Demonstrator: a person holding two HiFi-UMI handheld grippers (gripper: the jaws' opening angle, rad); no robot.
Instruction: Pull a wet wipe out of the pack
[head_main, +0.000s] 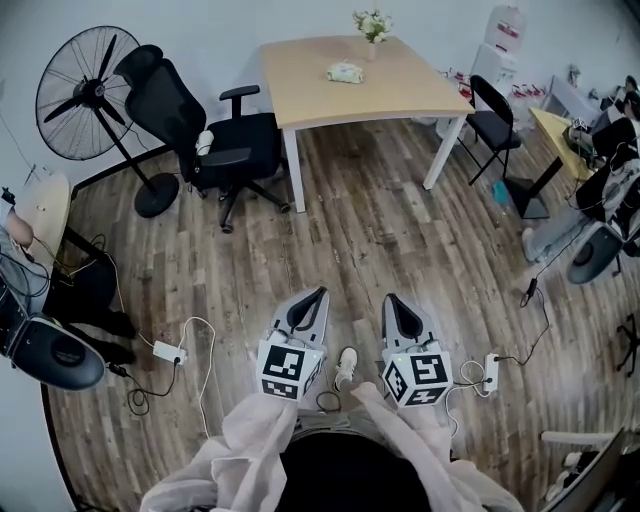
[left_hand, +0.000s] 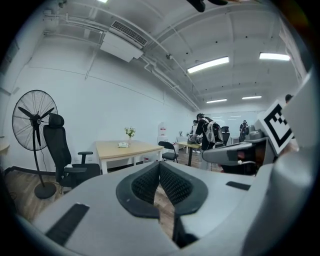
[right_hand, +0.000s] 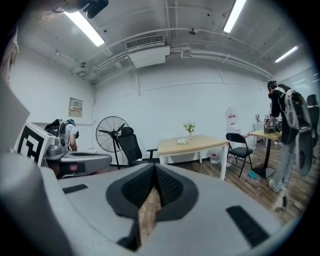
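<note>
The wet wipe pack (head_main: 345, 72) lies on a light wooden table (head_main: 400, 95) far across the room, next to a small vase of flowers (head_main: 372, 27). It also shows small in the left gripper view as the pack (left_hand: 122, 145) and in the right gripper view as the pack (right_hand: 182, 141). My left gripper (head_main: 322, 291) and right gripper (head_main: 388, 298) are held side by side over the wooden floor, well short of the table. Both point level toward it. Each has its jaws shut with nothing between them.
A black office chair (head_main: 205, 135) and a standing fan (head_main: 95, 95) stand left of the table. A black folding chair (head_main: 495, 125) stands at its right. Cables and a power strip (head_main: 168, 352) lie on the floor near my feet. People stand at desks (left_hand: 205, 132) at the right.
</note>
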